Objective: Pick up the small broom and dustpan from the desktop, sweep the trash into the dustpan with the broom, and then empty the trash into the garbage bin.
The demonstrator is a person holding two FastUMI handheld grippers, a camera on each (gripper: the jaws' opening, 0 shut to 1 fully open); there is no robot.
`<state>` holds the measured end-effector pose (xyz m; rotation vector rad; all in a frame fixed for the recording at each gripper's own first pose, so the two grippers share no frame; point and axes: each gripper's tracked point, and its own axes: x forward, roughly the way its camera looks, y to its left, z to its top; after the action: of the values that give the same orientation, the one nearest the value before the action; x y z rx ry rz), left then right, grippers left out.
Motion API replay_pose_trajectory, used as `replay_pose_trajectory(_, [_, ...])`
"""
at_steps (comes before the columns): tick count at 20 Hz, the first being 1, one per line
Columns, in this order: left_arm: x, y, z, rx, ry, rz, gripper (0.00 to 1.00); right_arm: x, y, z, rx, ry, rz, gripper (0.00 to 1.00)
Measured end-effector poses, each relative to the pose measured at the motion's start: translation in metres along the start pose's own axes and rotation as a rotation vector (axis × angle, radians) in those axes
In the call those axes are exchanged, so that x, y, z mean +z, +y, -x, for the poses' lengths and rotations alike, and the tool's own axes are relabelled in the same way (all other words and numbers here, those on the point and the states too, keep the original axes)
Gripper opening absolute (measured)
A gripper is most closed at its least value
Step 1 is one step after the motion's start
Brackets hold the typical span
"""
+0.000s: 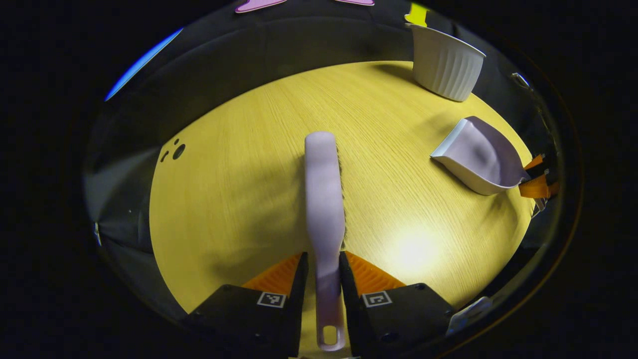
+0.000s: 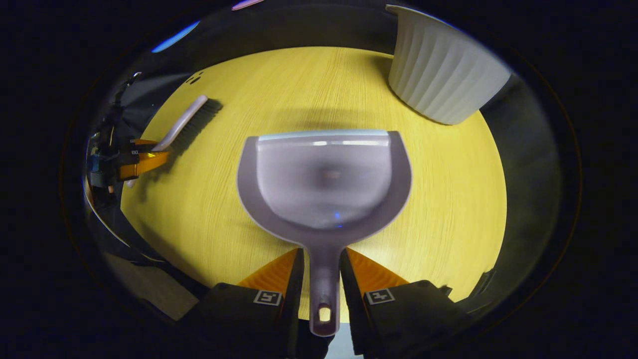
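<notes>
We have our left gripper [image 1: 323, 271] pinching the broom [image 1: 325, 199] by its handle, bristles out over the table [image 1: 239, 199]. Our right gripper [image 2: 323, 271] clamps the dustpan [image 2: 324, 179] handle, its mouth facing forward to catch sweepings. The bin [image 2: 438, 75] stands near, at the table's far edge. We cannot make out any trash.

No legible text, brand or number appears anywhere; small square coded markers [image 1: 271, 299] on the gripper bodies carry no words.
</notes>
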<state>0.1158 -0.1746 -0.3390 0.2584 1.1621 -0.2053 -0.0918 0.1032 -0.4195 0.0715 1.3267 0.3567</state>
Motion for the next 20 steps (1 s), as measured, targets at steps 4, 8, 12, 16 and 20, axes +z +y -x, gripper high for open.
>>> replay_pose_trajectory(4, [0.006,0.005,0.029,0.052,-0.051,-0.034,0.41,0.025,0.003,0.037,0.027,-0.101,0.01,0.46])
replay_pose_trajectory(8, [0.033,-0.005,0.068,0.068,-0.158,-0.005,0.41,0.064,0.009,0.076,0.037,-0.243,0.042,0.46])
replay_pose_trajectory(12, [0.086,-0.015,0.122,0.061,-0.355,0.071,0.41,0.111,0.015,0.12,0.047,-0.423,0.068,0.46])
replay_pose_trajectory(16, [0.139,-0.014,0.184,0.084,-0.555,0.133,0.41,0.147,0.016,0.165,0.046,-0.56,0.106,0.46])
replay_pose_trajectory(20, [0.172,-0.014,0.238,0.123,-0.721,0.161,0.41,0.175,0.022,0.208,0.043,-0.716,0.179,0.46])
